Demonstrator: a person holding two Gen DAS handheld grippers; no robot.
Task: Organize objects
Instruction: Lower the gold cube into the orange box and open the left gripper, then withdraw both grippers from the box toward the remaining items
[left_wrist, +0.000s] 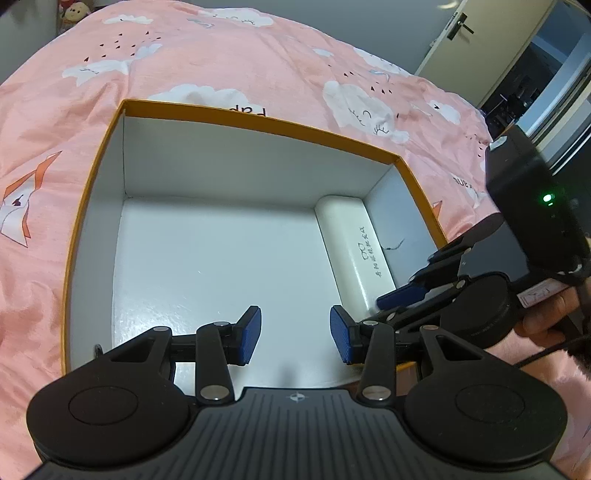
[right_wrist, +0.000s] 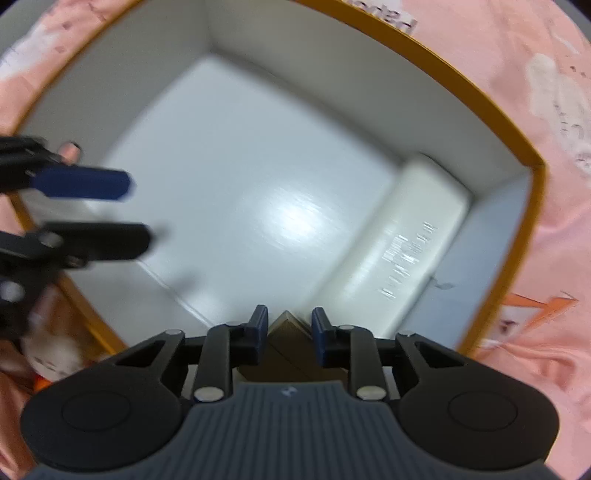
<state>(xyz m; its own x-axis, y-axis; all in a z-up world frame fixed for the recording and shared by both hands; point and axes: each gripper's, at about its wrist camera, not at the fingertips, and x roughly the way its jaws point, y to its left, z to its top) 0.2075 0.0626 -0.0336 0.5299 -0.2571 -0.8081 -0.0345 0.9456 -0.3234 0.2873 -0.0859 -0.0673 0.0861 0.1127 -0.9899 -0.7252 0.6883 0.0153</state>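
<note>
While our right gripper (right_wrist: 286, 334) hangs above the orange-rimmed box (left_wrist: 258, 125), jaws narrowed around a small brown block (right_wrist: 286, 332), our left gripper (left_wrist: 295, 334) gapes empty; the white glasses case (left_wrist: 354, 251) lies along the right wall, long axis near-to-far, nearer our right.

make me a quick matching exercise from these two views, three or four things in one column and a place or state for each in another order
Things
1. white oblong glasses case
2. small brown cardboard box
3. left gripper
4. orange-rimmed white cardboard box

Places or states
a. sits on the pink cloud-print bedspread
b. between the right gripper's blue pads
c. lies along a side wall inside the big box
d. open, nothing between its jaws

Pairs: 1-c, 2-b, 3-d, 4-a
</note>
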